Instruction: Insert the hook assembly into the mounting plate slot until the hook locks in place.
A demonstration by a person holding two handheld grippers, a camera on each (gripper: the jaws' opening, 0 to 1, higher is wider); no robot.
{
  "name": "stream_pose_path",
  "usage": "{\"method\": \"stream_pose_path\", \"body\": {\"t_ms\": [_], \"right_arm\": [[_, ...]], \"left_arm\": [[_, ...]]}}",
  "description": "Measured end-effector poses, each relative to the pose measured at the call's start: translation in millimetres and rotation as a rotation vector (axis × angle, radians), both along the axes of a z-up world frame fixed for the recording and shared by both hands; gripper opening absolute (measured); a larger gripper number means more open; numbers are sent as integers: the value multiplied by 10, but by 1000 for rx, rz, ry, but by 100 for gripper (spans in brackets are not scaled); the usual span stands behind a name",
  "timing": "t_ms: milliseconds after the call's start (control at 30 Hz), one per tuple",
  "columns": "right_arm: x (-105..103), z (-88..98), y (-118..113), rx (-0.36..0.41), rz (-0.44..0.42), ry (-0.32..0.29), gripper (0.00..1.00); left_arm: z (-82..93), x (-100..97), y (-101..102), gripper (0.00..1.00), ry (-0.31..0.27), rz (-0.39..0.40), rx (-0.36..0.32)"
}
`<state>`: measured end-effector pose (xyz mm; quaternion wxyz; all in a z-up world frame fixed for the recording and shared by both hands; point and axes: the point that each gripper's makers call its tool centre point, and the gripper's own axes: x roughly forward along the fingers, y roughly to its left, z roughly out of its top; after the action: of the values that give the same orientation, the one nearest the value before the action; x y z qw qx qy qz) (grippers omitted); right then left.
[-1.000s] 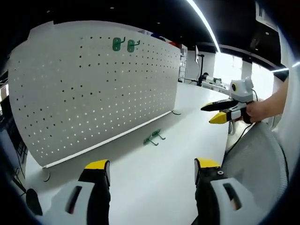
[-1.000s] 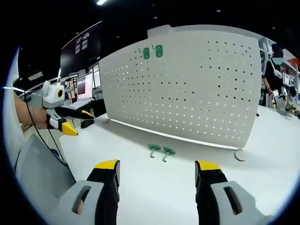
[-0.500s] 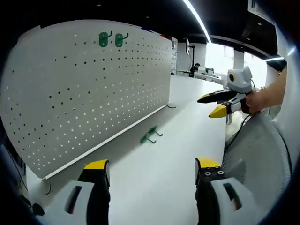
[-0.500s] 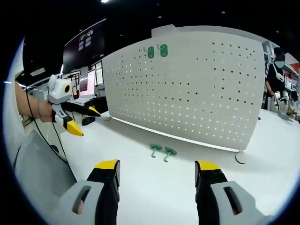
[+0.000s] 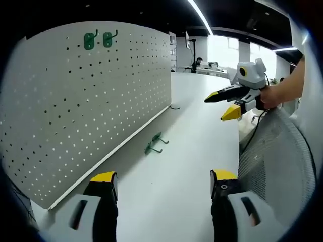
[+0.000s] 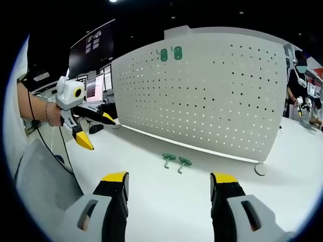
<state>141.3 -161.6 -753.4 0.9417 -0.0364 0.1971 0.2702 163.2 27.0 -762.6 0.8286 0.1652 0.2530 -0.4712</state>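
Note:
A white pegboard mounting plate (image 5: 91,101) stands upright on the white table (image 5: 192,151), with two green hooks (image 5: 98,40) hung near its top. Two loose green hooks (image 5: 153,144) lie on the table in front of its base. My left gripper (image 5: 164,184) is open and holds nothing, short of the loose hooks. The right gripper (image 5: 224,104), held by a hand, hovers open at the right. In the right gripper view the pegboard (image 6: 212,96), its hung hooks (image 6: 170,53) and the loose hooks (image 6: 176,161) show ahead. My right gripper (image 6: 169,184) is open and empty. The left gripper (image 6: 100,133) hangs open at left.
A grey mesh chair back (image 5: 275,166) rises by the table's near edge, also (image 6: 43,176). The pegboard's foot (image 6: 259,169) rests on the table at right. Monitors (image 6: 93,91) stand behind at left, and a person (image 6: 298,75) is at far right.
The left gripper's camera has swung, sliding the pegboard leftward in its view. In the right gripper view the left gripper has come closer and tipped downward. The loose hooks lie unmoved.

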Motion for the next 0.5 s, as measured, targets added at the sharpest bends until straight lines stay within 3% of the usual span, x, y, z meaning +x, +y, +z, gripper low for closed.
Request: {"method": "stream_pose_path", "body": {"t_ms": [500], "right_arm": [[4,9,-12,11,-6,-2,63]], "left_arm": [[-35,105,-84,78,-44,-115,104]]}}
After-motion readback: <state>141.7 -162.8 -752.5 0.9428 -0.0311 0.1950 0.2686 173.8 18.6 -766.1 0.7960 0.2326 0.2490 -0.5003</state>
